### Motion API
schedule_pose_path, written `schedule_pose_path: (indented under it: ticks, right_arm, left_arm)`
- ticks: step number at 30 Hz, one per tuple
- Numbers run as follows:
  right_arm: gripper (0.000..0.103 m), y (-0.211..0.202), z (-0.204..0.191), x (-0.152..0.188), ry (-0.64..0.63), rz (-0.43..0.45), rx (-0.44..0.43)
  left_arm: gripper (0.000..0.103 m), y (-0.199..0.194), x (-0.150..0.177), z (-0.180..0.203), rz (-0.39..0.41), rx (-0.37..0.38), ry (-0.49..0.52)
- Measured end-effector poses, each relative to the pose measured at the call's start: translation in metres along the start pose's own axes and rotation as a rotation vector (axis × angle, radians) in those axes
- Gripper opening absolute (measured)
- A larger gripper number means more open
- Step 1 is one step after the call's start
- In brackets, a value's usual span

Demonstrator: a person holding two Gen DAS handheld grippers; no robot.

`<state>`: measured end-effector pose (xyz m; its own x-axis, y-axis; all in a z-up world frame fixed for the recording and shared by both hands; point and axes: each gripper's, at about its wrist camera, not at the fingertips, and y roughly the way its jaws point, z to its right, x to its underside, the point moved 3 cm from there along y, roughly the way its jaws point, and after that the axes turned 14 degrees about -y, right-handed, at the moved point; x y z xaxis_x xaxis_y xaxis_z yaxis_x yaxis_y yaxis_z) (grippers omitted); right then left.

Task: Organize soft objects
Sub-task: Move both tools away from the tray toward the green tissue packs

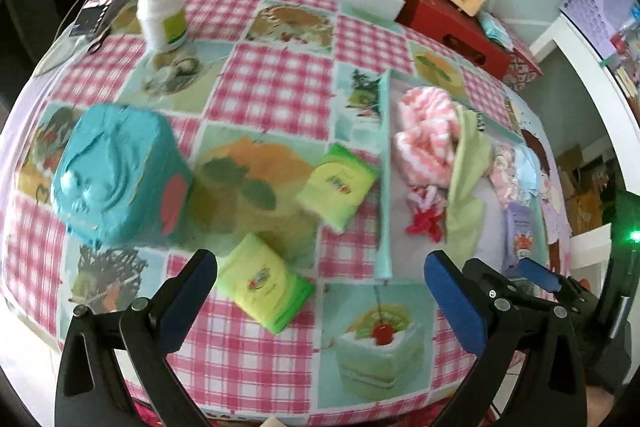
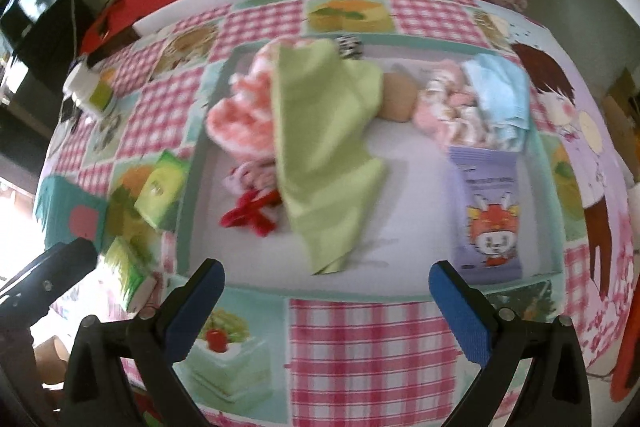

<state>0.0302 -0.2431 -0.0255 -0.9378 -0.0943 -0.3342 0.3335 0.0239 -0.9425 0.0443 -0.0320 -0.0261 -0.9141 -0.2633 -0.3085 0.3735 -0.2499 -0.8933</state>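
Outside, two green tissue packs (image 1: 338,183), one purple pack (image 2: 486,215) in tray (image 2: 188,195), both claws (image 1: 320,287) (image 2: 326,301) released, empty.

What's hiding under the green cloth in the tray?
The green cloth covers part of a pink fluffy thing and some red clips. A tan thing peeks out beside it. The rest underneath is hidden.

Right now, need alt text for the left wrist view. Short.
The open left hand-held gripper hovers over a checked tablecloth, with a green tissue pack between its fingers and a second tissue pack beyond. A teal box sits to the left; to the right, a tray holds soft cloths.
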Motion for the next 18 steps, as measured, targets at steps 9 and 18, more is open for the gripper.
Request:
schedule_pose_path:
  ticks: [9,18]
  right_arm:
    - [0.103,0.009,-0.027,0.0,-0.077,-0.029,-0.012]
    - [0.103,0.013,-0.032,-0.001,-0.106,-0.04,-0.004]
  left_arm:
    - [0.103,0.019,0.004,-0.033,-0.061,-0.062,-0.099]
    - [0.103,0.047,0.007,-0.047,-0.105,-0.14,-0.173]
